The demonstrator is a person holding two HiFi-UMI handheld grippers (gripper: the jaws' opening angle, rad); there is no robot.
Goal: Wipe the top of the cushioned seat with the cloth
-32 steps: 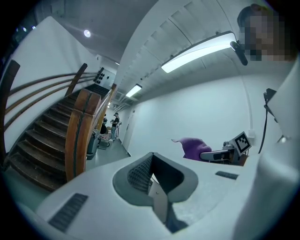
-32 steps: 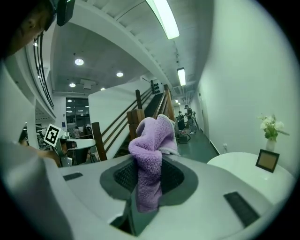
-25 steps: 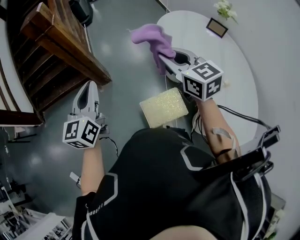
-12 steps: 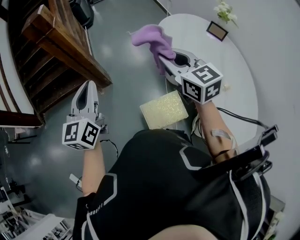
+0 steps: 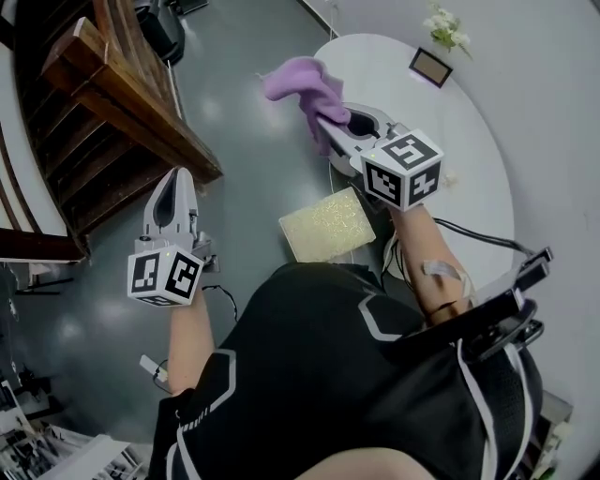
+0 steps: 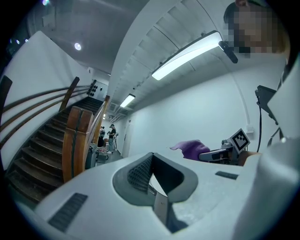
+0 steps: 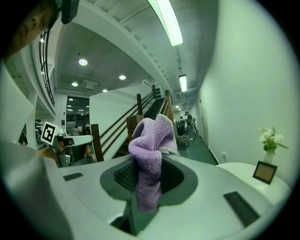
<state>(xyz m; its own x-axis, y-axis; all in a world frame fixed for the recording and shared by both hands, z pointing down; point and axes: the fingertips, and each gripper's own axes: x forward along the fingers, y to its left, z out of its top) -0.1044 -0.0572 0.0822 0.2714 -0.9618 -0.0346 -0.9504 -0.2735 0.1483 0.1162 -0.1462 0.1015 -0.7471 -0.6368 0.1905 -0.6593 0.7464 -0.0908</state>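
The cushioned seat (image 5: 328,225), a pale yellow square pad, sits low in front of the person's body in the head view. My right gripper (image 5: 325,122) hangs in the air above and beyond it, shut on a purple fleecy cloth (image 5: 302,84) that bunches out past the tips. The right gripper view shows that cloth (image 7: 151,145) pinched between the jaws and folded over above my right gripper (image 7: 146,187). My left gripper (image 5: 175,180) is held out to the left over the grey floor, shut with nothing in it. From the left gripper view, my left gripper (image 6: 152,164) points toward the cloth (image 6: 190,148).
A white round table (image 5: 459,141) lies to the right, bearing a small picture frame (image 5: 431,65) and white flowers (image 5: 448,24). A wooden staircase (image 5: 122,103) rises at the left. Grey floor (image 5: 244,159) spreads between them. People stand far down the corridor (image 6: 108,136).
Hardly anything: the left gripper has sunk slightly toward the body. The right gripper keeps the cloth in nearly the same spot.
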